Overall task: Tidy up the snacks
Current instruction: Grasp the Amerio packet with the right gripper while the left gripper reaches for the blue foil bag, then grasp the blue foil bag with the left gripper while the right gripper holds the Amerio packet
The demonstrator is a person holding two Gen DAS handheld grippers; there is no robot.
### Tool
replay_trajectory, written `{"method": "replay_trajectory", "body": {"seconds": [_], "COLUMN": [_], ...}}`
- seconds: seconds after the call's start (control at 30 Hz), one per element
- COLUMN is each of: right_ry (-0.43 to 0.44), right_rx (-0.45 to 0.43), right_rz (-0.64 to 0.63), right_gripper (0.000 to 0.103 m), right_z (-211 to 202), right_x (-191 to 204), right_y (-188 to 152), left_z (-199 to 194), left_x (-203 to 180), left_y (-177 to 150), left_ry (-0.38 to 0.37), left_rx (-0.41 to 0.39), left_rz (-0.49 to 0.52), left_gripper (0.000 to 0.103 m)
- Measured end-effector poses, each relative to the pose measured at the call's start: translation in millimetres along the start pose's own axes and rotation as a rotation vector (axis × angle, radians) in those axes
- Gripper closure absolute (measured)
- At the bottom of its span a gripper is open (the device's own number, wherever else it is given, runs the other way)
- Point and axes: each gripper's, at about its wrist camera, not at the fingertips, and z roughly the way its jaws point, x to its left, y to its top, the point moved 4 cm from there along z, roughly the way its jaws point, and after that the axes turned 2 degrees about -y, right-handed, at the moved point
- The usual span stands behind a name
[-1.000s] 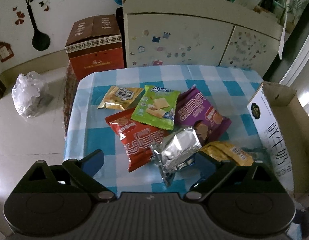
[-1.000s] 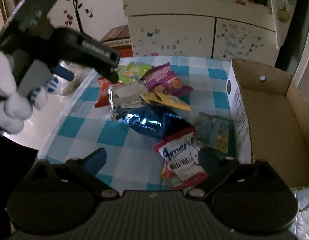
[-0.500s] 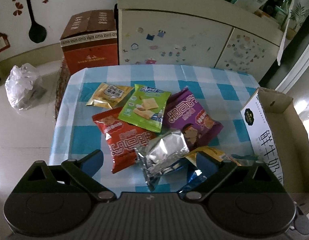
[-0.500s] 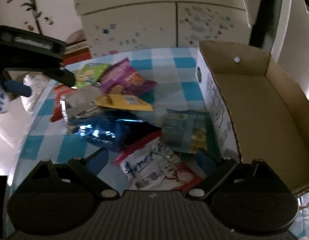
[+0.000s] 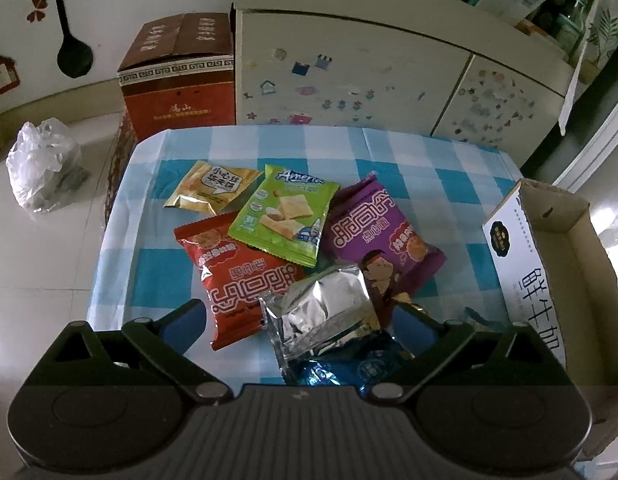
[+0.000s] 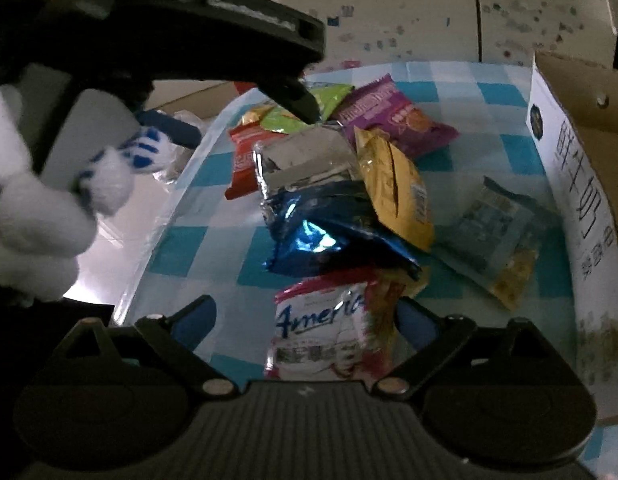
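about nine crinkly foil snack packets (image 5: 321, 312) lie heaped on the checked tablecloth (image 5: 389, 152) beside one cardboard box (image 6: 581, 184); left gripper (image 5: 297, 320) and right gripper (image 6: 305, 320) gape wide, empty, the right's jaws opening.

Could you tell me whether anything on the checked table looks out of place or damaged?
Nothing looks damaged or spilled. The snacks lie in a loose, overlapping heap: the crumpled silver foil packet rests across the red packet and the blue foil packet, while the open cardboard box appears empty.

Stickered cabinet (image 5: 349, 76) (red carton (image 5: 177, 80) beside).
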Motion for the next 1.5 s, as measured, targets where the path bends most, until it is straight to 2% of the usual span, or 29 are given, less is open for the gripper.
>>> {"method": "replay_trajectory", "body": {"seconds": [0.2,0.37,0.47,0.53,0.63,1.07,1.3,1.5], "right_ry": [-0.08,-0.124,-0.155,-0.173,-0.154,-0.114,-0.124,-0.124], "right_rx": [0.016,0.055,0.065,0.056,0.05,0.114,0.121,0.122], "right_rz": [-0.006,-0.028,-0.069,-0.095,-0.084,-0.04,-0.058,-0.066], "right_gripper": [0.007,0.01,0.018,0.031,0.04,0.044,0.044,0.044], "right_z": [7,19,23,22,18,12,14,14], "right_x": [-2,-5,-2,-1,-2,1,2,3], "right_y": [-3,-5,-10,-11,-10,-16,-17,-18], "left_z": [7,16,21,24,28,45,53,60], "left_x": [-9,-14,-17,-21,-27,-43,-48,-45], "left_y": [-6,-17,-22,-26,-31,-42,-47,-48], "left_ry": [-0.038,-0.085,-0.093,-0.1,-0.1,-0.105,-0.079,-0.054], "left_rx": [0.039,0.108,0.135,0.151,0.17,0.209,0.217,0.261], "left_rz": [0.015,-0.002,-0.001,0.013,0.043,0.105,0.141,0.131], "left_gripper": [0.002,0.002,0.002,0.002,0.002,0.001,0.0,0.001]}}
